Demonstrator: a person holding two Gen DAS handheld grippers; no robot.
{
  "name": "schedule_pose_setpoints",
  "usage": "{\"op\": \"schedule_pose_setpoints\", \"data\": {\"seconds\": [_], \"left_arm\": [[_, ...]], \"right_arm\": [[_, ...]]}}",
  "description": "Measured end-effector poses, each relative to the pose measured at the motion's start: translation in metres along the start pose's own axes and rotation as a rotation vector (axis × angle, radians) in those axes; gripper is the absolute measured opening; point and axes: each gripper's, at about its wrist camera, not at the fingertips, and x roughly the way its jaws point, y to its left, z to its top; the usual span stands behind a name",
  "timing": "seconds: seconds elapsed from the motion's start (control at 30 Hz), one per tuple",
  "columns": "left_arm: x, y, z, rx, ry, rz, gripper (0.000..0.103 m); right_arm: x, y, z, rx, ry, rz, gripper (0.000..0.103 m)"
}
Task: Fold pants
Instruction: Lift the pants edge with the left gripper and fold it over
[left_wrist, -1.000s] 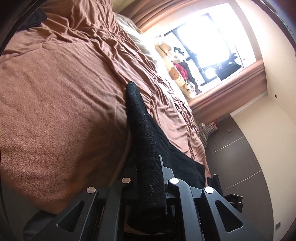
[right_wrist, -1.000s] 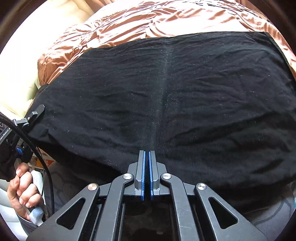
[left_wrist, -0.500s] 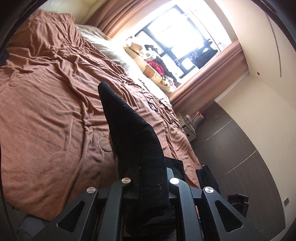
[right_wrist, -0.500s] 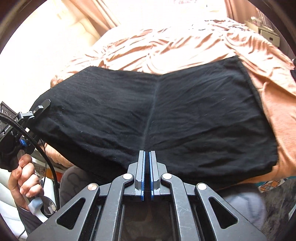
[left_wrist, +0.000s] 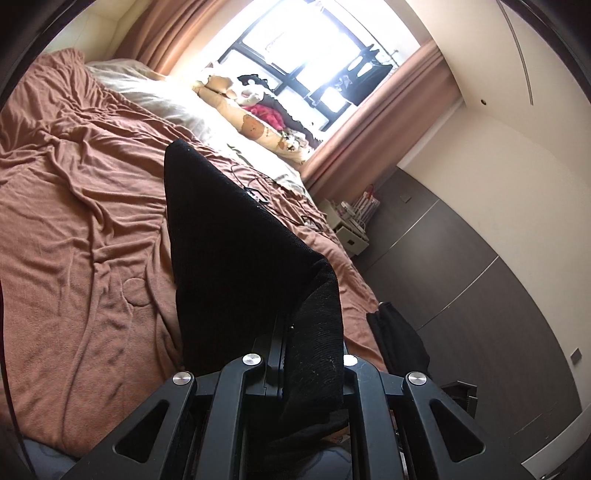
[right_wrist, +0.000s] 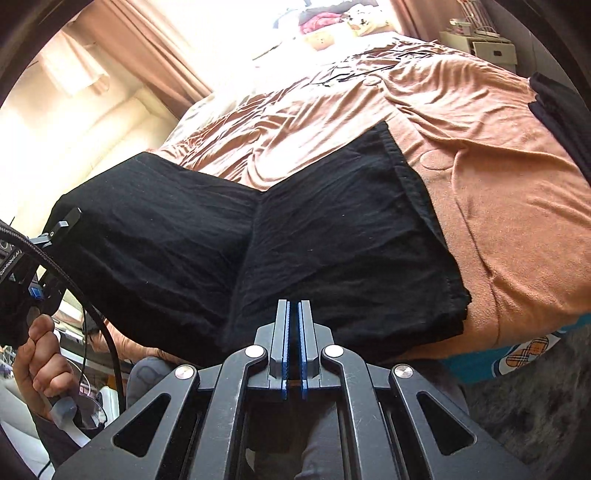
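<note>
Pants (right_wrist: 332, 251), black ones, are held up over the near edge of the bed (right_wrist: 509, 206), with the far part lying on the brown cover. The right gripper (right_wrist: 293, 332) is clamped tight on the near edge of the cloth. The left gripper (left_wrist: 291, 354) is squeezed on a thick corner of the pants, which stands up from it like a tent. In the right view a hand (right_wrist: 40, 365) holds that left tool off to the side.

To fold well, I think both hands should carry the held edge forward at the same height. Keep the cloth pulled flat between them so it does not sag. Lay the edge down on the far edge, lined up, then let go.

Small white letters are on the left tool's body (right_wrist: 11, 264), but I can only half read them. Farther off, by the window (left_wrist: 314, 62), lie pillows (left_wrist: 258, 129) with a bear picture, and no words show there.
</note>
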Motion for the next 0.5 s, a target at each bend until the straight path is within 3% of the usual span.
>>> {"op": "schedule_pose_setpoints", "data": {"seconds": [0.5], "left_arm": [[0.075,-0.06,-0.026,0.076,0.127,-0.036,0.011]], "right_arm": [[-0.037,-0.075,-0.01,0.131,-0.057,0.007,0.001]]}}
